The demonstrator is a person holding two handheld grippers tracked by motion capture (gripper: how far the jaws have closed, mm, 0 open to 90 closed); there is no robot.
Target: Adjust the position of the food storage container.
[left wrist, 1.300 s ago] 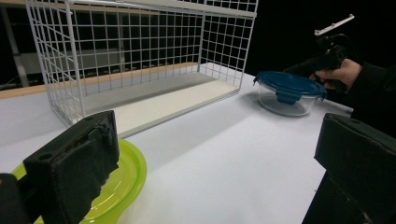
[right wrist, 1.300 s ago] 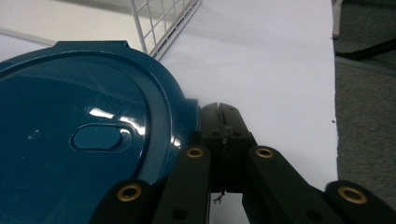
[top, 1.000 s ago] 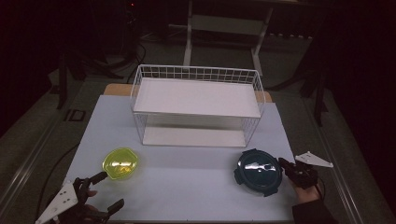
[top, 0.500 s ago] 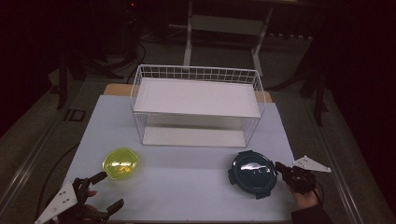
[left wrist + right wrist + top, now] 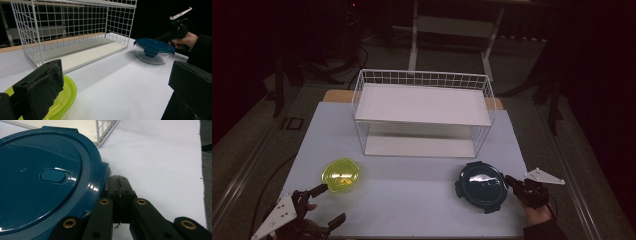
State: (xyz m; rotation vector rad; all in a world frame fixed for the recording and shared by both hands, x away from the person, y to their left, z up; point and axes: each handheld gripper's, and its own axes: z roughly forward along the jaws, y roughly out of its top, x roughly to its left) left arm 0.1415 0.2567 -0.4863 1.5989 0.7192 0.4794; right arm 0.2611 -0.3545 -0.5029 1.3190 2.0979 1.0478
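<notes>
Right gripper (image 5: 121, 185), jaws pressed together, tip against the side of the blue-lidded container (image 5: 482, 184) on the table (image 5: 422, 200) before the wire rack (image 5: 422, 112); left gripper (image 5: 326, 205) spread wide beside the yellow plate (image 5: 341, 174); pushing should be slow and low, lest the container pivot.

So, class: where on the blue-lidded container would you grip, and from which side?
Grip a latch tab on the rim of the blue-lidded container, from its right, where the right claw sits shut beside it. The lid is flat and wide, so the protruding tab likely gives the only purchase.
</notes>
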